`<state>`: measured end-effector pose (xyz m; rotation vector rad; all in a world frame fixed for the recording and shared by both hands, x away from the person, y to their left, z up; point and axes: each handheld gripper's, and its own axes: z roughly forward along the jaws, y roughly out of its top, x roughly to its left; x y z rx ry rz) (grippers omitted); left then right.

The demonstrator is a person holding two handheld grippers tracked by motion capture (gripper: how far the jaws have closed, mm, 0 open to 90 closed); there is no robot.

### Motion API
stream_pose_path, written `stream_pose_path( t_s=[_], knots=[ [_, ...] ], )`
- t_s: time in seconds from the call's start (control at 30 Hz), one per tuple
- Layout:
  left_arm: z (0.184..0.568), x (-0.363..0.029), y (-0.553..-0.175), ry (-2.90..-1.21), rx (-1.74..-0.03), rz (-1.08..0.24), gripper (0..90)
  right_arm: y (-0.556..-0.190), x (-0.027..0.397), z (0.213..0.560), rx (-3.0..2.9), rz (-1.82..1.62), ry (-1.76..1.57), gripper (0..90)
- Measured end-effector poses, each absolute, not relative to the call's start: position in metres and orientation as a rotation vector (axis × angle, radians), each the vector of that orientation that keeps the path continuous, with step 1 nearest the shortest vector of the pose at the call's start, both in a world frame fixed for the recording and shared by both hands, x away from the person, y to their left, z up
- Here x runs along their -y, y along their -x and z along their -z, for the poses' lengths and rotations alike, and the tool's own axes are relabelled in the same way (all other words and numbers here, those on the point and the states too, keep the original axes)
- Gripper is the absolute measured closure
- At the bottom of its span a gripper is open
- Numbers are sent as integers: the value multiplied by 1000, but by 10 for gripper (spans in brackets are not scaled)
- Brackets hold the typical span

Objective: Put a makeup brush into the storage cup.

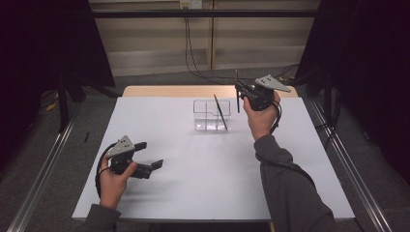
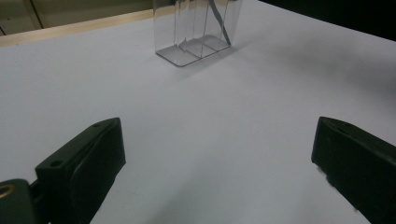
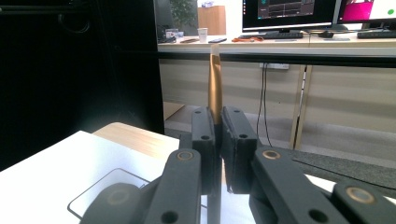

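While the left gripper [image 1: 151, 155] hangs low over the white table [image 1: 193, 183], well to the near left of the clear box [image 1: 212, 115], its jaws stand wide apart with nothing between them, and the left gripper view confirms it: two black jaws at the frame's edges, bare tabletop between, the clear box [image 2: 198, 32] ahead with its inner dividers plain to see. From above, a dark pencil [image 1: 221, 112] leans inside that box, and the left gripper view catches just its lower end against the right wall. Moving right, the right gripper [image 1: 240, 88] is held up just right of the box and above it, jaws pressed together on a second pencil [image 1: 237, 96] that stands upright. The right gripper view shows what the high view cannot: that golden-brown pencil [image 3: 215, 88] pinched between the pads, rising above them, with the box's rim [image 3: 93, 191] below and left of the jaws.
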<state>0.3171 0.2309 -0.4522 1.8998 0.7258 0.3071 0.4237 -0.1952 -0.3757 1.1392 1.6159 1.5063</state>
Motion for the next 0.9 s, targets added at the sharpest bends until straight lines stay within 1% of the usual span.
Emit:
stream_pose_path(
  t_s=[0.9],
  knots=[
    [454,-232,-319,-1899,-722,-300,25,-431,184,376,-1630,-1539,-1125,844]
  ],
)
